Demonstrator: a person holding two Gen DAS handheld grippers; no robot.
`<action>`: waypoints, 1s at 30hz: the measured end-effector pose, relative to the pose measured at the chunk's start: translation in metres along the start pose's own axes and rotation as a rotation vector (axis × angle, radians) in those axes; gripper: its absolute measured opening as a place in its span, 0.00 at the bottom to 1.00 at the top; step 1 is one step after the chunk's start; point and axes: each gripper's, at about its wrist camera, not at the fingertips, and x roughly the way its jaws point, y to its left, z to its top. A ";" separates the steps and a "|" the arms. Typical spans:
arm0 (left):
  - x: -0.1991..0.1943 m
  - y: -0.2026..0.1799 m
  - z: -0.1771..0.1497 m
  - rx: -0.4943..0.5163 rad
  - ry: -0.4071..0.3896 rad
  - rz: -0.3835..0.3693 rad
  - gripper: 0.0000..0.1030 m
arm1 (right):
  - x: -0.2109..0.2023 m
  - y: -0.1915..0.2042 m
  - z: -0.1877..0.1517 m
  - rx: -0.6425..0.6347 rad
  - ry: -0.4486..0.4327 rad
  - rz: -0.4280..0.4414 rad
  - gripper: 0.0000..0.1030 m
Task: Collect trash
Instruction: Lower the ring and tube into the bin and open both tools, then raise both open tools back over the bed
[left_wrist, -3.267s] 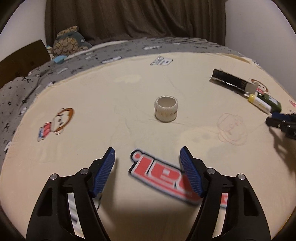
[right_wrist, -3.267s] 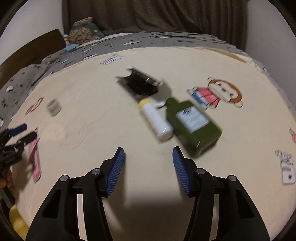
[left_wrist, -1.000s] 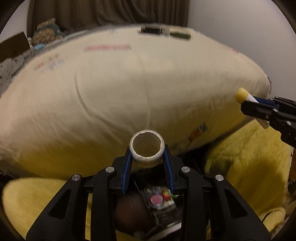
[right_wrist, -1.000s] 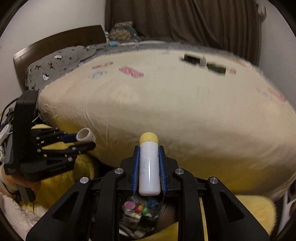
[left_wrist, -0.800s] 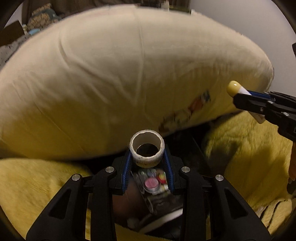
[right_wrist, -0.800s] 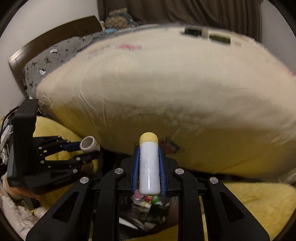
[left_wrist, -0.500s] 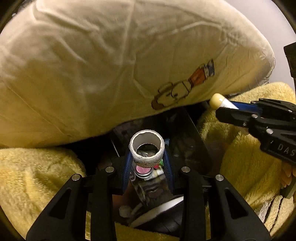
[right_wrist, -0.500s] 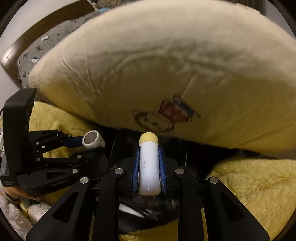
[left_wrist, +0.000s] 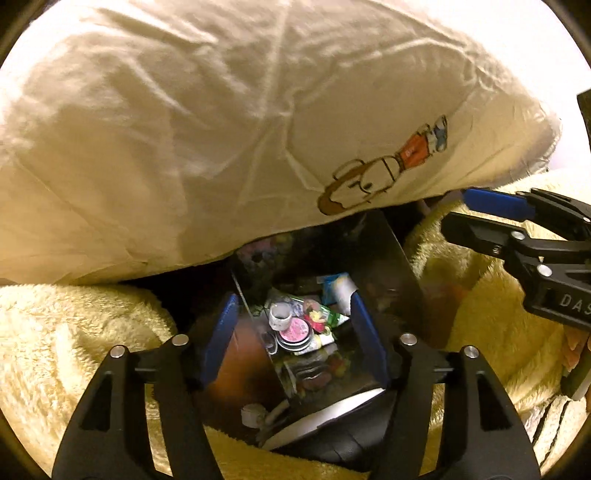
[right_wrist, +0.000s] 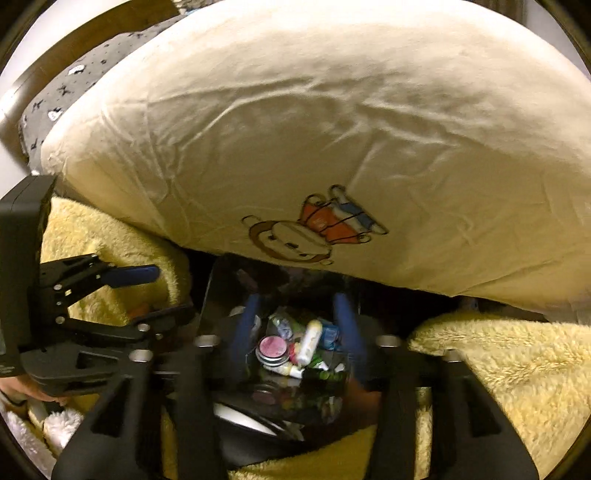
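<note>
Both hand-held grippers (left_wrist: 295, 328) (right_wrist: 299, 328) open; bin (left_wrist: 402, 266) contents murky (right view blurred).

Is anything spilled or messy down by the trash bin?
Nothing looks spilled. The tape roll and the white tube lie inside the bin on the other trash. Both the left gripper and the right gripper hang open above it.

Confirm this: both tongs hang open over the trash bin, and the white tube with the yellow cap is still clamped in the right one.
Not quite. Both tongs do hang open over the trash bin, but the right tongs hold nothing: the right wrist view shows the white tube lying loose among the trash inside. The left tongs are empty too.
</note>
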 end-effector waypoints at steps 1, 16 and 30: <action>-0.002 0.001 0.001 -0.003 -0.008 0.006 0.63 | -0.002 -0.001 0.001 0.006 -0.005 -0.002 0.52; -0.086 0.011 0.045 0.021 -0.242 0.092 0.87 | -0.084 -0.024 0.048 -0.019 -0.231 -0.112 0.90; -0.116 0.030 0.137 0.022 -0.386 0.120 0.87 | -0.119 -0.092 0.145 -0.021 -0.355 -0.224 0.90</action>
